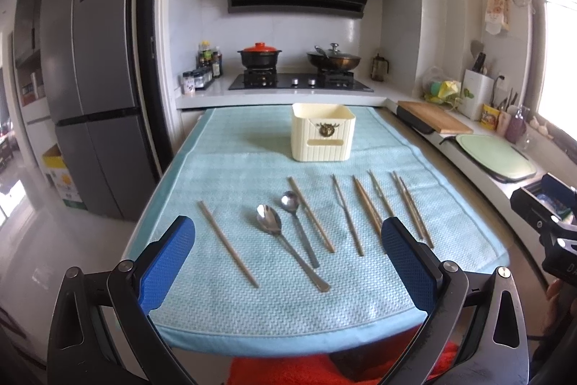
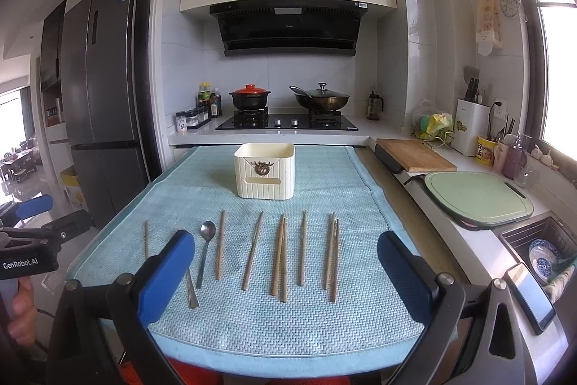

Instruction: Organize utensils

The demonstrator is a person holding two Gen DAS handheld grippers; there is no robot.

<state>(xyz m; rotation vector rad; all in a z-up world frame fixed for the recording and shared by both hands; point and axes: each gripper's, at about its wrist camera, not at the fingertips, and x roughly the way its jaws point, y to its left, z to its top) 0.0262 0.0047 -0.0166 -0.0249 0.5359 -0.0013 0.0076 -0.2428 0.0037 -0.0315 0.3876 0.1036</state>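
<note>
Chopsticks (image 2: pixel 279 257) and spoons (image 1: pixel 268 224) lie in a loose row on the bench just ahead of both spread, empty grippers (image 1: pixel 288 242) (image 2: pixel 286 262), likely for one-by-one pickup into the cream holder (image 2: pixel 265 170) beyond the fingers.

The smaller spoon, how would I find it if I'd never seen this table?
Look at the blue cloth in front of the cream box. Among the wooden chopsticks lie two metal spoons side by side. The smaller spoon has the rounder bowl and sits nearer the box, right of the bigger spoon.
</note>
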